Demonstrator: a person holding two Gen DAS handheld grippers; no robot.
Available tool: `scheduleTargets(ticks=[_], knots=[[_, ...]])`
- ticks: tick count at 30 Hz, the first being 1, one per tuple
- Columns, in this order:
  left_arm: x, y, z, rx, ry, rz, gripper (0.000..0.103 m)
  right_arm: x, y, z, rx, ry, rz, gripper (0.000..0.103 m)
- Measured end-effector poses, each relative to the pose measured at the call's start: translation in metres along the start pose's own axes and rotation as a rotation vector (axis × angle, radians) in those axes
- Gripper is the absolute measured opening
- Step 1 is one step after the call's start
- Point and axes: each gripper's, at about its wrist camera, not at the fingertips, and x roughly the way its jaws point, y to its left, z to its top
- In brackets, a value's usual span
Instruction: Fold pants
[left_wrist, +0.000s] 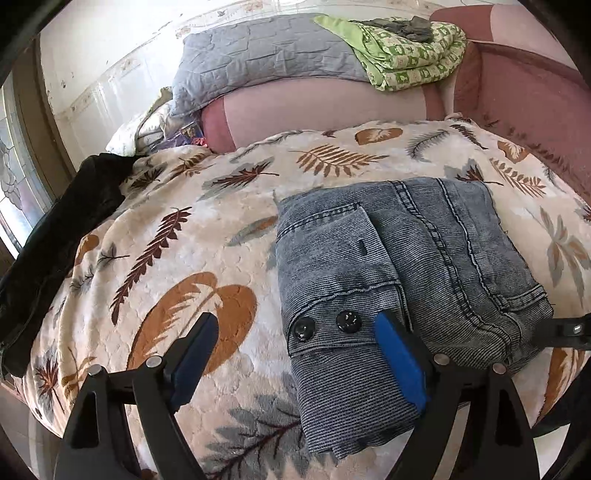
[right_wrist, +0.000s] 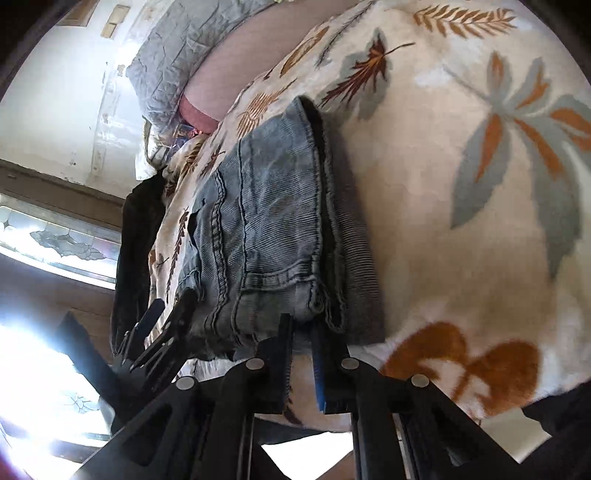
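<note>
Folded grey-blue denim pants (left_wrist: 406, 258) lie on a leaf-patterned blanket (left_wrist: 184, 240), the waistband with two black buttons (left_wrist: 325, 323) nearest me. My left gripper (left_wrist: 295, 325) is open wide over the waistband corner, its right blue pad (left_wrist: 399, 358) resting on the denim and its left pad over the blanket. In the right wrist view the pants (right_wrist: 273, 229) appear as a folded stack. My right gripper (right_wrist: 302, 328) is shut on the stack's near edge, and a bit of denim shows between its fingertips. The left gripper (right_wrist: 166, 317) shows at the stack's left corner.
A dark garment (left_wrist: 62, 236) lies along the blanket's left edge. Behind are a grey quilted pillow (left_wrist: 266, 62), a green patterned cloth (left_wrist: 410, 51) and a pink headboard (left_wrist: 517, 96). A window (right_wrist: 59, 236) is at the left.
</note>
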Motion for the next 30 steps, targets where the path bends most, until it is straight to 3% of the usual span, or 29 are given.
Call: scheduleTargets(ticks=[5, 7, 9, 10, 14, 16, 18, 23, 27, 28, 30], knots=[[-0.001, -0.001, -0.002, 0.021, -0.014, 0.004, 0.087, -0.052, 0.025, 0.008, -0.048, -0.149, -0.019, 0.017], [-0.002, -0.004, -0.003, 0.034, -0.024, 0.015, 0.087, -0.064, 0.044, 0.018, -0.096, -0.183, 0.006, 0.029], [-0.003, -0.006, -0.004, 0.04, -0.027, 0.022, 0.087, -0.058, 0.063, 0.03, -0.117, -0.19, 0.037, 0.05], [-0.003, -0.006, -0.004, 0.04, -0.026, 0.022, 0.087, -0.053, 0.069, 0.034, -0.127, -0.185, 0.05, 0.052], [-0.004, -0.007, -0.005, 0.04, -0.032, 0.023, 0.087, -0.01, 0.068, 0.043, -0.128, -0.111, 0.034, 0.052], [-0.004, -0.006, -0.006, 0.037, -0.035, 0.017, 0.087, 0.041, 0.036, 0.034, -0.072, 0.057, -0.02, 0.053], [-0.003, -0.005, -0.006, 0.031, -0.038, 0.009, 0.087, 0.039, 0.028, 0.025, -0.128, -0.009, -0.008, 0.037], [-0.008, 0.011, 0.005, -0.026, -0.023, -0.06, 0.087, 0.036, 0.02, 0.031, -0.074, 0.033, 0.04, 0.037], [-0.025, 0.04, 0.014, -0.184, -0.076, -0.069, 0.087, 0.032, 0.011, 0.028, -0.082, 0.032, 0.065, 0.037], [-0.021, 0.041, 0.012, -0.19, -0.061, -0.064, 0.087, 0.031, 0.011, 0.028, -0.087, 0.03, 0.063, 0.037], [0.009, 0.027, 0.002, -0.102, 0.084, -0.076, 0.087, 0.028, 0.013, 0.027, -0.102, 0.033, 0.061, 0.037]])
